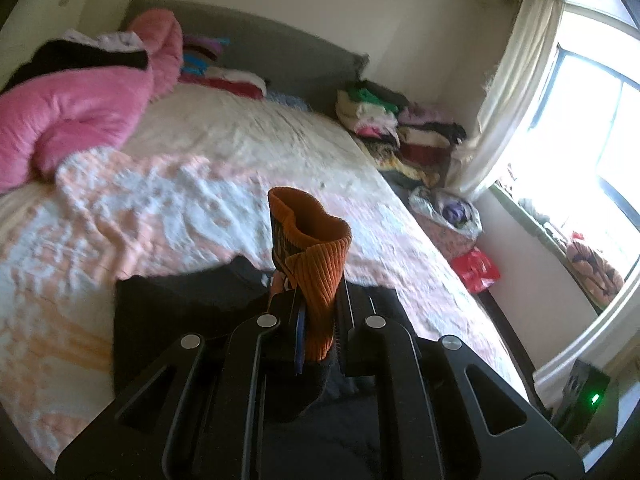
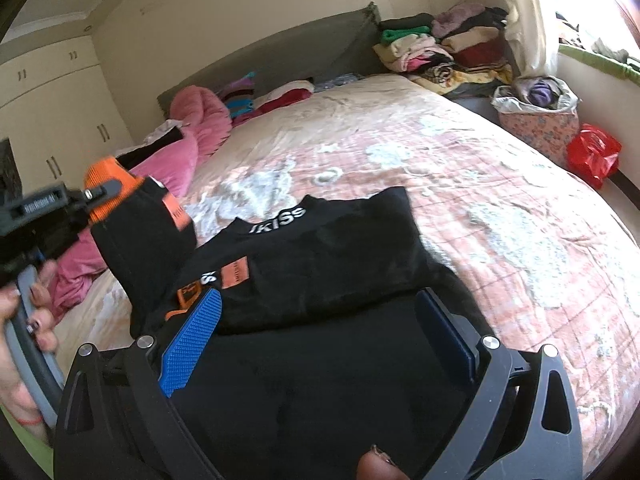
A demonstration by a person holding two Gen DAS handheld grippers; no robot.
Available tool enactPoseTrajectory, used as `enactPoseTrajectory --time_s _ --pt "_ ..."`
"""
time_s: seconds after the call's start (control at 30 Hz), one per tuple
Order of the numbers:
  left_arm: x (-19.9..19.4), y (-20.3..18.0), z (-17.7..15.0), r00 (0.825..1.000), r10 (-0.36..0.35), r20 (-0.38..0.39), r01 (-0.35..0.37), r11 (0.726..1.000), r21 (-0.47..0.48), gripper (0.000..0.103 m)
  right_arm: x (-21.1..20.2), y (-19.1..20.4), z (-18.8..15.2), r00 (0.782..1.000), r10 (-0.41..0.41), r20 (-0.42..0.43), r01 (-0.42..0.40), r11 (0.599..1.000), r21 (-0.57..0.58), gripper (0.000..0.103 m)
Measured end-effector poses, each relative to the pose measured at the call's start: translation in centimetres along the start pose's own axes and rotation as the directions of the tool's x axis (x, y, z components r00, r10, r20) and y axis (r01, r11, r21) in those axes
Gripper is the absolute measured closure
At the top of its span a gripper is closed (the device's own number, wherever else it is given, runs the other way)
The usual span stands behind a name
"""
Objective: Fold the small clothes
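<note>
1. Left gripper (image 1: pixel 316 320) is clamped on the orange cuff (image 1: pixel 320 264) of a black top (image 2: pixel 304 248). Ribbed cuff sticks up past the jaws; the rest of the sleeve (image 2: pixel 140 232) hangs from it down to the body of the top. Prob. held by the cuff bc it's the thickest, easiest edge to pinch & it controls the whole sleeve.
2. In the right wrist view that same gripper sits at far left, raised off the bed (image 2: pixel 460 168), w/ the sleeve stretched between it & the top. A hand (image 2: pixel 24 312) holds its handle.
3. Top lies flat on the bed near the front edge, neck w/ white lettering (image 2: pixel 278 218) pointing toward the headboard (image 2: pixel 280 52). Orange patches (image 2: pixel 234 274) show on the front.
4. Right gripper (image 2: pixel 320 340) is wide apart, nothing b/w the blue pads (image 2: pixel 192 336). It hangs just over the lower part of the top. Likely ready to pin or grab the hem side while the sleeve gets folded in.
5. Judged step: sleeve fold-in, early in the fold; body not yet doubled over.
6. Pink blanket (image 1: pixel 76 112) is bunched at the left & folded piles (image 1: pixel 384 120) sit beside the bed's far corner, well apart from the top, so work area stays free.
7. Risk: sleeve slips or twists if the cuff is let go before it lies flat.
</note>
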State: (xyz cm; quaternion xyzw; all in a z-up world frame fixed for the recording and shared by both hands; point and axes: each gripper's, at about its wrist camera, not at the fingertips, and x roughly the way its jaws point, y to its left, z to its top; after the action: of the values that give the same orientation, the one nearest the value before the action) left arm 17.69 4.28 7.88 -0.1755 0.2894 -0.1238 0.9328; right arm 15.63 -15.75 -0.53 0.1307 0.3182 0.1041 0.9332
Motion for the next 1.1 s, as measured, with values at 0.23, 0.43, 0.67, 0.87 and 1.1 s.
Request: enactPoseTrajectory --time_s 0.23,0.43,0.67,0.87,1.1 --pt "4.0 0.4 -3.0 0.994 -0.043 -0.096 0.044 0.999 0.01 0.098 0.3 -1.0 0.2 0.999 -0.04 -0.006 0.04 0.999 0.018 0.006" --pt "6.9 0.5 -5.0 0.977 -0.108 -0.183 0.114 0.993 0.024 0.089 0.5 -1.9 0.7 0.996 -0.084 -0.003 0.084 0.996 0.039 0.006" --pt "7.1 0.7 -6.3 0.965 -0.161 -0.206 0.176 0.982 0.061 0.041 1.4 -2.9 1.0 0.993 -0.117 -0.011 0.117 0.991 0.067 0.006" --pt "6.2 3.4 -4.7 0.991 -0.002 -0.133 0.012 0.997 0.073 0.032 5.3 -1.1 -0.2 0.989 -0.08 -0.123 0.079 0.997 -0.013 0.007" --pt "5.7 8.2 -3.3 0.981 0.176 -0.076 -0.173 0.984 0.039 0.03 10.3 -0.1 -2.7 0.966 -0.044 -0.256 0.043 0.999 -0.009 0.06"
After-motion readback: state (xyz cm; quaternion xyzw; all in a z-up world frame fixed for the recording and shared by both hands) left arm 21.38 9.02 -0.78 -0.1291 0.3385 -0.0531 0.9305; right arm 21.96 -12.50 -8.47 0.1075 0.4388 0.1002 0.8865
